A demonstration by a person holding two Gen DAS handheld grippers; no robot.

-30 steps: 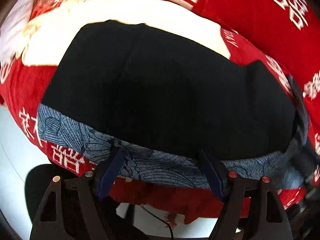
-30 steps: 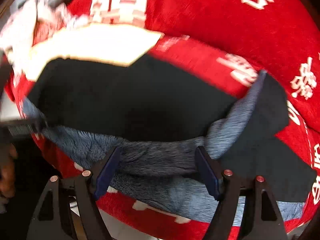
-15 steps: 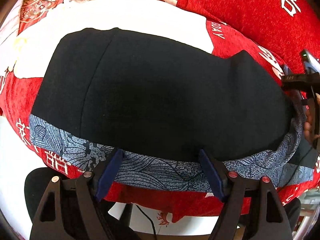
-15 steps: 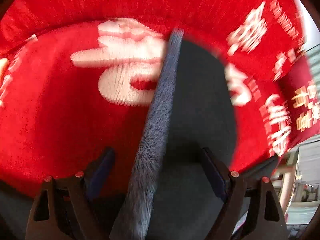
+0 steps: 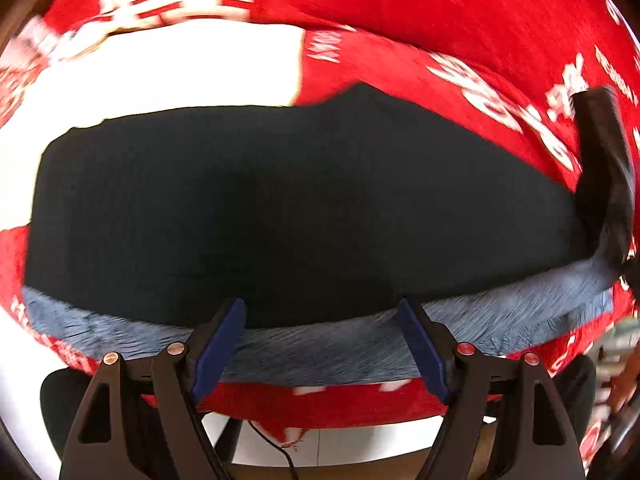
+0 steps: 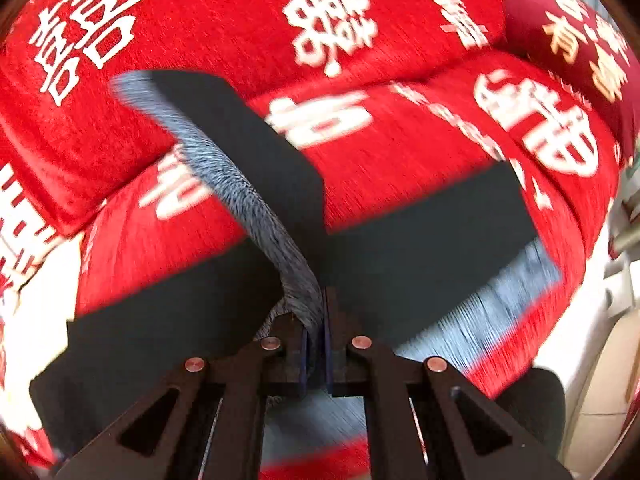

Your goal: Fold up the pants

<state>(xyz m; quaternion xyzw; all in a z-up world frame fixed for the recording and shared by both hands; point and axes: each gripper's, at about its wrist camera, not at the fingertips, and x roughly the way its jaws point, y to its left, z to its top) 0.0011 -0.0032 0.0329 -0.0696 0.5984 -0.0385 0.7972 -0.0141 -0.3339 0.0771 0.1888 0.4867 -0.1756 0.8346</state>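
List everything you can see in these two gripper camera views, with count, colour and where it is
Pants: one, black with a blue-grey patterned band along the near edge, spread on the sofa; one end is lifted.
Sofa cover: one, red with white characters, under and behind the pants.
White patch: one, white, on the cover just beyond the pants in the left wrist view.
Dark red cushion: one, with pale characters, top right of the right wrist view.
Thin black cable: one, hanging below the sofa's front edge.
Left gripper: one, black with blue pads, open over the band.
Right gripper: one, black, shut on the lifted band.
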